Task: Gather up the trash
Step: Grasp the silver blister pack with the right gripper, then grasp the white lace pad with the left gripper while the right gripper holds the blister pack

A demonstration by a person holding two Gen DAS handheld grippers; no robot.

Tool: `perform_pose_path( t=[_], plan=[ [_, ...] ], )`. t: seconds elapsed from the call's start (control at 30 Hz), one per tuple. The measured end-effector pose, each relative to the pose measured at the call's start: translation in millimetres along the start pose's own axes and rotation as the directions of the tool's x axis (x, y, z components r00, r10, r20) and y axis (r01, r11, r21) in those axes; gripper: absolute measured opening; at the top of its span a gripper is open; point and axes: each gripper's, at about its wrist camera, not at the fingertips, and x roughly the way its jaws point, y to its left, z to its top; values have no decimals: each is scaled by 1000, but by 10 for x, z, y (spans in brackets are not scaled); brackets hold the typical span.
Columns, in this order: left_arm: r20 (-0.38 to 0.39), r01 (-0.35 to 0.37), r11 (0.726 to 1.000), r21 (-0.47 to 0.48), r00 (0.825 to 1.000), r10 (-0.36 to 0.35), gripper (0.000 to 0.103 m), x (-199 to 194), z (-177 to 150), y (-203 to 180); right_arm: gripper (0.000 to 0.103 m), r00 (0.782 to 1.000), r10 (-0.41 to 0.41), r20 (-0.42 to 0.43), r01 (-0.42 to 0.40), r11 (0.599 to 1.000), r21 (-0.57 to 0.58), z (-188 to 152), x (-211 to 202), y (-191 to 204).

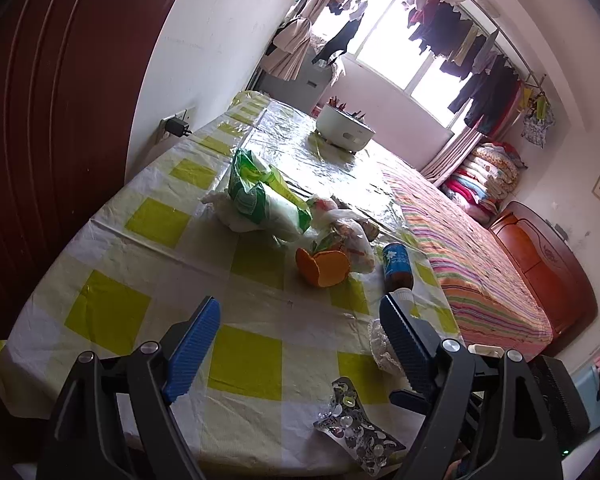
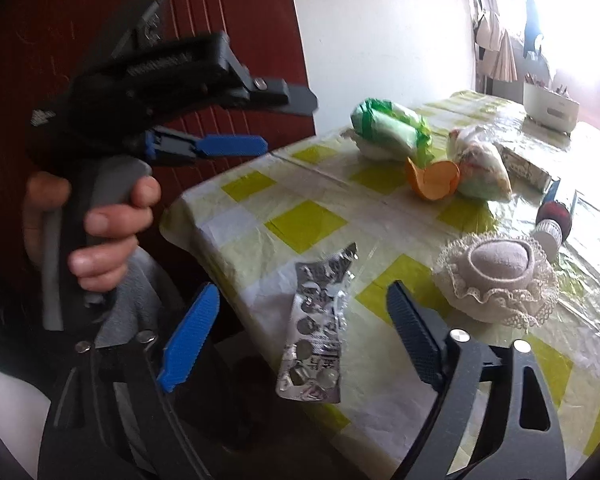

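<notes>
Trash lies scattered on the table (image 1: 100, 320), which wears a glossy yellow-and-white checked plastic cover. In the left wrist view, the nearest piece is a spent blister pack (image 1: 356, 432), crumpled silver foil at the near table edge, just ahead of the left hand-held gripper (image 1: 300, 320), whose ribbed blue pads stand spread and hold nothing. Farther off sit a green-and-white plastic bag (image 1: 260, 200), soft and puffy, an orange peel (image 1: 322, 266) curled into a cup, and a brown bottle (image 1: 398, 270) lying on its side near the striped bed.

In the right wrist view, the right hand-held gripper (image 2: 300, 320) is likewise spread and empty, with the blister pack (image 2: 320, 320) between its fingers' line of sight, overhanging the table edge. It looks feather-light, thin and springy, likely to slide on the slick cover; pinching the overhanging edge seems the surest hold. A lace-trimmed fabric pincushion (image 2: 496, 280) sits just beside it, soft and probably not rubbish. The left hand-held gripper hovers off the table's corner.
</notes>
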Motion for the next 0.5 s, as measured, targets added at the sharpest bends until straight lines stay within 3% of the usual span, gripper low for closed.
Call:
perform_pose_path(
  t=[0.07,0.17,0.3,0.37,0.5],
  plan=[
    [-5,3,1000,-5,1000,-3,80,7,-7,16,68,999,-9,-35,9,1000,0,-19,69,-18],
    [-14,8,1000,-11,1000,-8,80,9,-11,25,64,995,-27,-92,27,1000,-4,-67,193,-32],
    [-21,8,1000,-14,1000,-9,80,20,-18,33,53,995,-43,-86,44,999,4,-55,186,-61],
    [-27,6,1000,-11,1000,-7,80,33,-25,29,35,995,-61,-82,63,998,15,-49,175,-105],
    [-43,2,1000,-2,999,-2,80,72,-43,11,32,993,-87,-76,90,995,37,-35,145,-192]
  ],
)
